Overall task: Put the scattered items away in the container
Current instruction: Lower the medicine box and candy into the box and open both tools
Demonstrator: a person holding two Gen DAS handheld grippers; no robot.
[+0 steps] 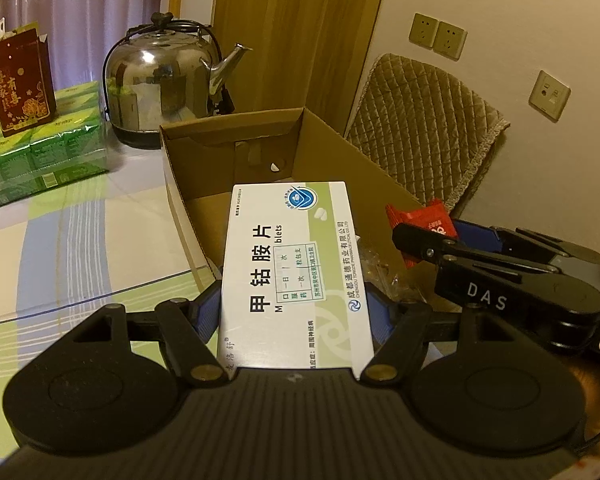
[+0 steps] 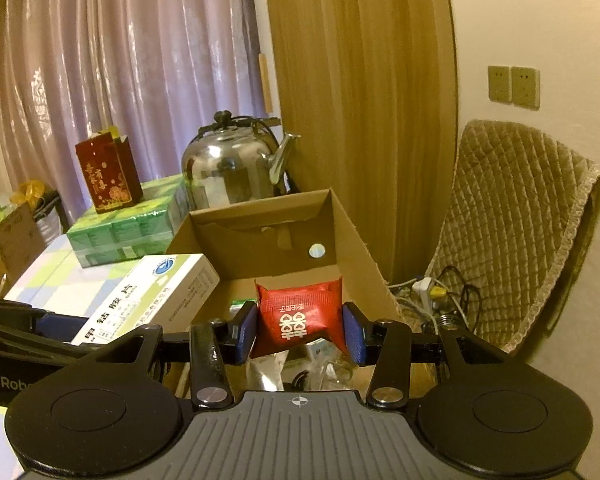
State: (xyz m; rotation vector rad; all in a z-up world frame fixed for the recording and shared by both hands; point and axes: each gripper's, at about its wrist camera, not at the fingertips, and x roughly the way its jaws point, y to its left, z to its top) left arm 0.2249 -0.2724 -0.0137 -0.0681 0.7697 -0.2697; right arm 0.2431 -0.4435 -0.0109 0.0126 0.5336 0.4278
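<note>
Two grips: our left gripper (image 1: 296, 312) is clamping the medicine box (image 1: 296, 264), our right gripper (image 2: 300, 330) the red sachet (image 2: 300, 316); colliding over the cardboard box's (image 1: 376, 184) near edge risks spills.

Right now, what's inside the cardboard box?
Cardboard box: clear plastic wrapping and something green near the front; bare floor further back. Red packet and right gripper cover the rest.

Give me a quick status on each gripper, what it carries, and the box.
Left gripper: shut on the medicine box.
Medicine box: held flat, over the near edge of the cardboard box.
Right gripper: shut on the red packet.
Red packet: held upright above the cardboard box.
Cardboard box: open on top, a few items already inside.
Kettle: lid on, standing behind the cardboard box.
</note>
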